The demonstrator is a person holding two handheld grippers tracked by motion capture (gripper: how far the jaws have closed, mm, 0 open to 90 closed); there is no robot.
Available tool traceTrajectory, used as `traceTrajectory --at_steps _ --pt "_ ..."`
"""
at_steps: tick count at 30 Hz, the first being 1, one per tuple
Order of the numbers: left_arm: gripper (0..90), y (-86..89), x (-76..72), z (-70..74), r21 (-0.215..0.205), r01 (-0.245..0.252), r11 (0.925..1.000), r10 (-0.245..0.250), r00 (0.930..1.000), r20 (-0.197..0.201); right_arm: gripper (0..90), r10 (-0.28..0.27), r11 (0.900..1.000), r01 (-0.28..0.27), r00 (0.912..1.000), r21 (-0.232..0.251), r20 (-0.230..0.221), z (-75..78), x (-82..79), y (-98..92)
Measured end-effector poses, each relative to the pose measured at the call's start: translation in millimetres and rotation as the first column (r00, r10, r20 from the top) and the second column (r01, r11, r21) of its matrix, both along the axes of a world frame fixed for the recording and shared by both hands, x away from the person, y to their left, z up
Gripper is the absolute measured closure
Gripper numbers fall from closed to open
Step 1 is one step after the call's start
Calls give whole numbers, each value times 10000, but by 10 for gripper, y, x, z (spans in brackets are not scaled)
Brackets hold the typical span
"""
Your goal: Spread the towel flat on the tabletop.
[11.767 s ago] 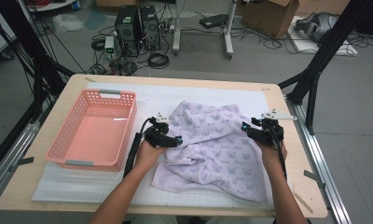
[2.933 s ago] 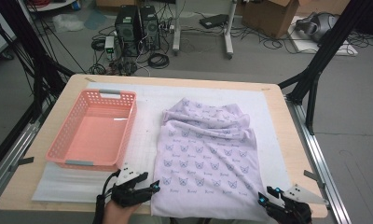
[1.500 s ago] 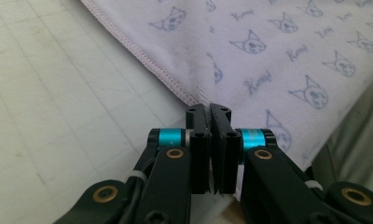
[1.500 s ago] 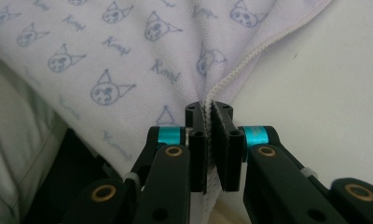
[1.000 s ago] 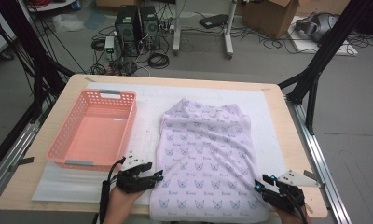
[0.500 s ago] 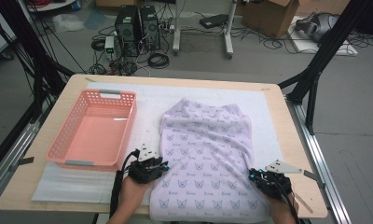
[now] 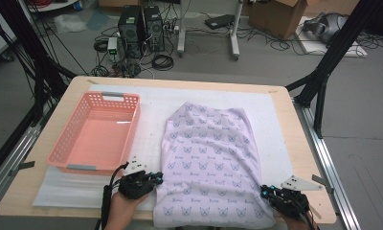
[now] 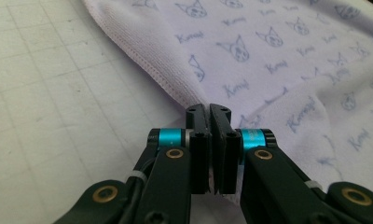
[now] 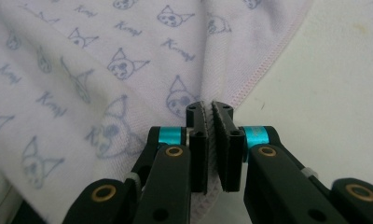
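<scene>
Towel (image 7: 209,163) lying flat on table (image 7: 295,139), beside basket (image 7: 97,134). Left gripper (image 7: 157,179) pinching near left edge, right gripper (image 7: 266,192) pinching near right edge, jaws having just closed on fabric. Fold yet to begin; basket waiting empty.

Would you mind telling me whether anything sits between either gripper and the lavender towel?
Nothing visible does. The left gripper and right gripper each have their fingers pinched directly on an edge of the towel.
</scene>
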State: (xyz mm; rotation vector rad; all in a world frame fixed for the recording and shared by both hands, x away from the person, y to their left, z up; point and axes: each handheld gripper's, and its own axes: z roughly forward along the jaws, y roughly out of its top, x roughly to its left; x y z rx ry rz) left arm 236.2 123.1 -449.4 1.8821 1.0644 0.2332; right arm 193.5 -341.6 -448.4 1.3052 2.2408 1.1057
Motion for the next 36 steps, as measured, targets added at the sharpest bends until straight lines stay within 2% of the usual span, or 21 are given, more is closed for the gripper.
traceTrajectory --at_steps 8,11,12,13,14,15,18,20,23,25,27,28,29,30,31,34,36 --pt "861 42 -195 4 -204 365 9991 -365 9993 32 846 335 9994 -335 9994 -10 -65 24 -204 -24" --pt "844 39 -227 33 -377 515 9980 -502 9982 336 816 378 9992 -376 9990 92 -217 21 -235 -36" --pt "780 37 -217 40 -463 460 9979 -438 9979 482 741 295 9995 -293 9994 100 -152 23 -231 -37" --pt "669 34 -197 44 -568 358 9977 -333 9984 449 660 97 9999 -96 9999 132 -77 32 -223 -36" --pt "590 32 -173 41 -578 229 9981 -204 9988 438 633 -53 9996 54 10000 273 -20 47 -212 -37" --pt "552 26 -147 36 -565 118 9983 -92 9989 469 603 -145 9993 140 9998 348 136 60 -200 -38" --pt "488 9 -46 39 -472 -182 9987 205 9986 487 552 -464 9979 441 9977 473 486 101 -131 -29" --pt "463 0 49 47 -555 -366 9978 382 9989 273 545 -577 9977 556 9968 394 547 110 -60 -10" --pt "436 -56 179 24 -310 -434 9986 432 9990 -67 543 -651 9978 647 9972 134 354 81 74 36" --pt "417 -133 215 -23 -97 -246 9997 242 9989 -391 541 -693 9976 693 9974 22 174 44 170 68" --pt "398 -192 184 -35 208 -255 9995 255 9997 -6 544 -639 9979 639 9980 -138 -3 2 241 117" --pt "407 -205 170 -34 319 -266 9991 264 9996 90 564 -640 9975 642 9979 -298 71 -7 252 142" --pt "522 -210 152 -35 522 -213 9984 206 9997 143 602 -657 9972 660 9978 -360 95 -2 254 153" --pt "696 -218 140 -36 719 -98 9974 85 9998 171 690 -605 9978 606 9982 -275 47 -2 254 152" --pt "815 -216 138 -31 774 55 9970 -66 9999 142 809 -309 9995 309 9995 -50 -62 0 255 143" --pt "853 -186 109 -7 620 102 9980 -92 9998 -162 831 -157 9995 156 9999 -285 -24 19 211 177" --pt "853 -139 69 11 415 59 9991 -55 9999 -86 833 67 9996 -70 9999 -291 -92 41 158 169"
